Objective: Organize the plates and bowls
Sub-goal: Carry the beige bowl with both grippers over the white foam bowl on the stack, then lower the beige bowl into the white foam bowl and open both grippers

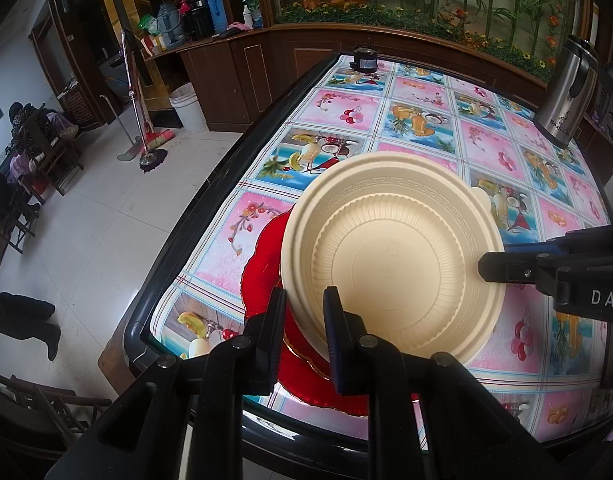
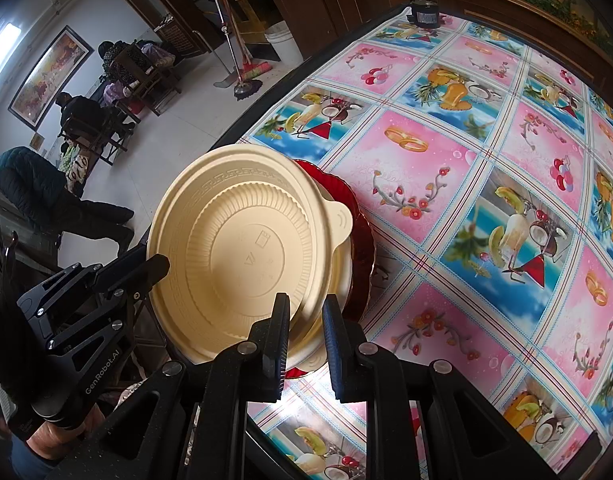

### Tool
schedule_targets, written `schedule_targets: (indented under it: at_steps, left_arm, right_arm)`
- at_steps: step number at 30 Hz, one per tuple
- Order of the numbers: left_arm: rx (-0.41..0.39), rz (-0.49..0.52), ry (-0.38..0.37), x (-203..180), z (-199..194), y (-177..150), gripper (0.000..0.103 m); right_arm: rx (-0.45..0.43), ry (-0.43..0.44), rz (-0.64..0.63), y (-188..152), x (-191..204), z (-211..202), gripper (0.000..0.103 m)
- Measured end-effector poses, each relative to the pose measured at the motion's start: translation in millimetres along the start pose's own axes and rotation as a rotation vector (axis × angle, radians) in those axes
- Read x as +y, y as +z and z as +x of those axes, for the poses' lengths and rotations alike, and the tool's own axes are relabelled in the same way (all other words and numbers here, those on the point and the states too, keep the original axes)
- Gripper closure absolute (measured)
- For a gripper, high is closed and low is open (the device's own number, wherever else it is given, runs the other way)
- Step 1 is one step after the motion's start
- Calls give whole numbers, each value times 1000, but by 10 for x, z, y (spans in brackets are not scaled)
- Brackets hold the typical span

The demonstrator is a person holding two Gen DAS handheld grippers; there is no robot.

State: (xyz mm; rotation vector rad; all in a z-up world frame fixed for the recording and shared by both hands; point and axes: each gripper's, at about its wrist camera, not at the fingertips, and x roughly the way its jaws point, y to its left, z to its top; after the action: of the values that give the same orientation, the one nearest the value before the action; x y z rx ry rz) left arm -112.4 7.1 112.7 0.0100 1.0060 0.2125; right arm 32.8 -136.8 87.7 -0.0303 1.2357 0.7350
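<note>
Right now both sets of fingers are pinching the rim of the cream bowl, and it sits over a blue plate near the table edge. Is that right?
Not quite: the plate is red, not blue, clear in the left wrist view. The rest holds: left gripper and right gripper each pinch the cream bowl rim, near the table edge.

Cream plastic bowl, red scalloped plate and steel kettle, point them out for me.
Cream plastic bowl (image 1: 390, 264): left wrist view, on its ribbed underside.
Red scalloped plate (image 1: 262, 268): left wrist view, on the rim left of the bowl.
Steel kettle (image 1: 566, 96): left wrist view, on its body.
</note>
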Motion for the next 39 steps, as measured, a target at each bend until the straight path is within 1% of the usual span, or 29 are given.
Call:
schedule_targets:
  at_steps: [21, 25, 30, 33, 34, 39]
  left_arm:
    - [-6, -3, -3, -21, -14, 4, 84]
    - [-11, -2, -2, -47, -31, -1, 77]
    - [-15, -5, -1, -40, -69, -7, 75]
    - [-23, -11, 5, -34, -96, -13, 68]
    - [-25, -12, 7, -32, -102, -14, 67]
    - [-29, -19, 11, -24, -125, -26, 66]
  right_arm:
    - [3, 4, 0, -11, -5, 5, 82]
    - [4, 6, 0, -15, -6, 0, 82]
    - [6, 10, 4, -22, -2, -14, 82]
    - [2, 12, 0, -25, 11, -42, 82]
    - [0, 12, -2, -27, 18, -54, 81]
    - [-13, 13, -7, -25, 29, -110, 74]
